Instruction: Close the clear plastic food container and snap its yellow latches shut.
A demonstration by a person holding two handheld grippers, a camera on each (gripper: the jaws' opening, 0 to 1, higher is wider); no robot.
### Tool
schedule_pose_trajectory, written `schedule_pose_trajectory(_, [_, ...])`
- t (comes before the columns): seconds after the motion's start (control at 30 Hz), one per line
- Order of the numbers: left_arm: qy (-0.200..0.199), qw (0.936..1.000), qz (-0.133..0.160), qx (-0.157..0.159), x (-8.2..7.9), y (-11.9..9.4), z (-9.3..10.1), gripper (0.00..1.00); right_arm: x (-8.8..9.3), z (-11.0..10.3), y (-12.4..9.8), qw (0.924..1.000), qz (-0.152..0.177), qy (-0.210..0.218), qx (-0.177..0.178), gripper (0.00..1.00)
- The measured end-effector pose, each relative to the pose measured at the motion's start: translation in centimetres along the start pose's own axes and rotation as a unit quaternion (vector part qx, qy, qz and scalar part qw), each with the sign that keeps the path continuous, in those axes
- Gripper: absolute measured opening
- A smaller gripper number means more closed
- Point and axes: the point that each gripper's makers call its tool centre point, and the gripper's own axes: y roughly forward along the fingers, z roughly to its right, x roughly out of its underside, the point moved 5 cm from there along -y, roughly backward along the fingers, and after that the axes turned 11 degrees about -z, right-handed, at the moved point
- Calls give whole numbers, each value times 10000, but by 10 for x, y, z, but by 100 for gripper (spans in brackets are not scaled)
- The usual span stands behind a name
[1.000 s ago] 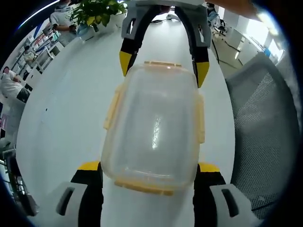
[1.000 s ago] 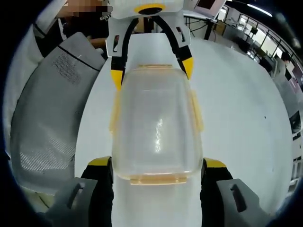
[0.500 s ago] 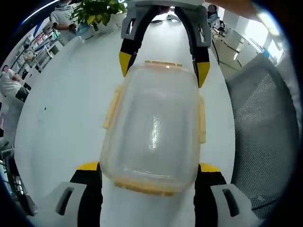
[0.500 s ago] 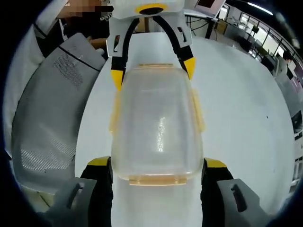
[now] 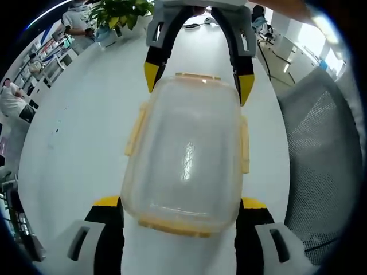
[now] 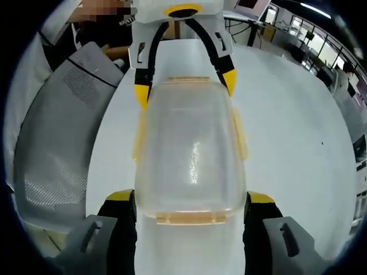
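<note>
- Little differs from half a second ago: the container (image 5: 184,157) keeps its place between both grippers in both views; in the left gripper view the mesh chair (image 5: 321,166) at 3 o'clock has slid a touch outward, which is the camera shifting
- One container, lid on, lying on the white table (image 5: 74,143); four yellow latches (image 5: 136,131) show, one on each side
- Left gripper (image 5: 179,209): jaws apart, straddling the near end of the container; whether they press its sides I cannot tell
- Right gripper (image 6: 189,203): the same at the opposite end
- One potted plant (image 5: 117,12) at 11 o'clock in the left gripper view
- No readable writing
</note>
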Motion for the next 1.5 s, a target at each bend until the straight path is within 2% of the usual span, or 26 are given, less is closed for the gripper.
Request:
schedule_pose_trajectory(0.4, [-17, 10000, 16, -13, -1, 1, -16, 78, -2, 19, 0, 10000, -11, -7, -1, 73])
schedule_pose_trajectory(1.37, [-1, 10000, 21, -83, -10, 5, -78, 78, -6, 83, -4, 10000, 12, 46, 17, 73])
schedule_pose_trajectory(1.5, [2, 9999, 16, -106, -13, 6, -84, 79, -6, 87, -4, 10000, 15, 56, 16, 73])
